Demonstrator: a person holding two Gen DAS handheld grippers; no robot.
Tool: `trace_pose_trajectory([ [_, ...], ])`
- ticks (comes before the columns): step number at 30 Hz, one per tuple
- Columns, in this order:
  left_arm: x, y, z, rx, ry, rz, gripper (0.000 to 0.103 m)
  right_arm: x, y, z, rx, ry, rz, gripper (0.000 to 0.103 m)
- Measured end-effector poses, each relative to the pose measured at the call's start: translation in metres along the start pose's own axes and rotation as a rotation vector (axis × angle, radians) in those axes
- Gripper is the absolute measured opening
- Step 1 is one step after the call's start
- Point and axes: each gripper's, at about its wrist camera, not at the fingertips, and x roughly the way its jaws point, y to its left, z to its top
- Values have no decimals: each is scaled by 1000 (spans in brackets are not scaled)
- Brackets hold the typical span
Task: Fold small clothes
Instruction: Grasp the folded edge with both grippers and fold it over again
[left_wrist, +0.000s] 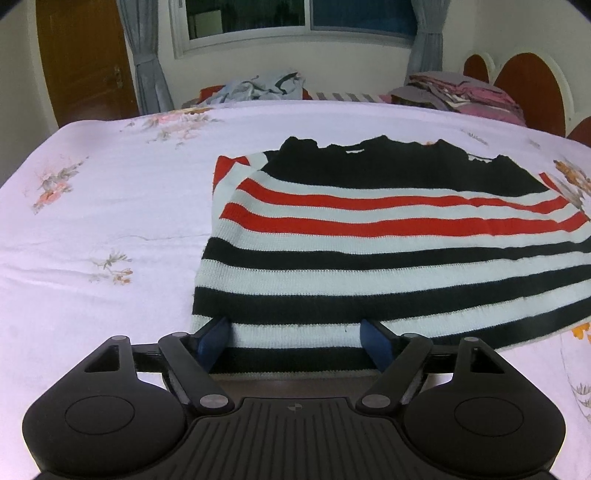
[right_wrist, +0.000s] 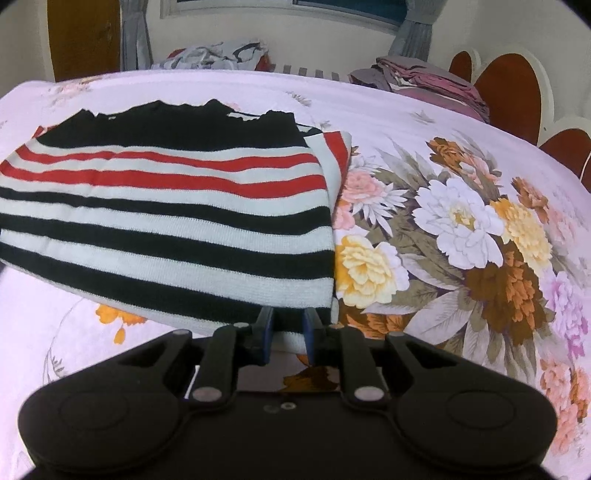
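Observation:
A knit sweater (left_wrist: 369, 236) with black, white and red stripes lies folded into a rectangle on the bed, black neck part at the far side. My left gripper (left_wrist: 294, 341) is open at its near left hem. The blue pads (left_wrist: 212, 343) stand wide apart, and the hem lies flat between them without being pressed. In the right wrist view the sweater (right_wrist: 166, 206) fills the left half. My right gripper (right_wrist: 288, 332) is at its near right corner, jaws narrow, pinching the white hem band between the pads (right_wrist: 266, 330).
The bed sheet (left_wrist: 110, 221) is pale pink, with a large flower print (right_wrist: 461, 221) right of the sweater. Behind the bed lie a heap of loose clothes (left_wrist: 258, 86) and a stack of folded ones (left_wrist: 461, 94). A red-brown headboard (left_wrist: 532, 88) stands at the right, a wooden door (left_wrist: 85, 59) at the left.

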Motion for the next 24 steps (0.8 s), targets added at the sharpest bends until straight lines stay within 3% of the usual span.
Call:
trace_pose_trajectory([
  [3, -5, 0, 3, 4, 13, 6, 78, -4, 1, 4, -8, 8, -4, 19],
  [7, -32, 2, 3, -13, -39, -3, 78, -41, 8, 9, -30, -136, 47, 41],
  [11, -55, 21, -10, -181, -81, -63, 78, -49, 13, 18, -12, -158, 101, 41],
  [14, -59, 43, -31, -387, -94, -126, 78, -49, 17, 26, 19, -164, 148, 32],
  [17, -51, 53, -47, -512, -96, -121, 76, -45, 24, 34, 30, -164, 200, 16],
  [18, -46, 57, -52, -562, -93, -139, 71, -43, 26, 36, 42, -169, 225, 12],
  [20, -32, 63, -58, -656, -74, -187, 61, -39, 30, 41, 62, -171, 273, 7],
  [22, -16, 66, -64, -747, -62, -229, 59, -34, 35, 47, 66, -171, 313, 1],
  [24, -7, 65, -65, -808, -102, -250, 59, -25, 43, 55, 57, -169, 340, 1],
])
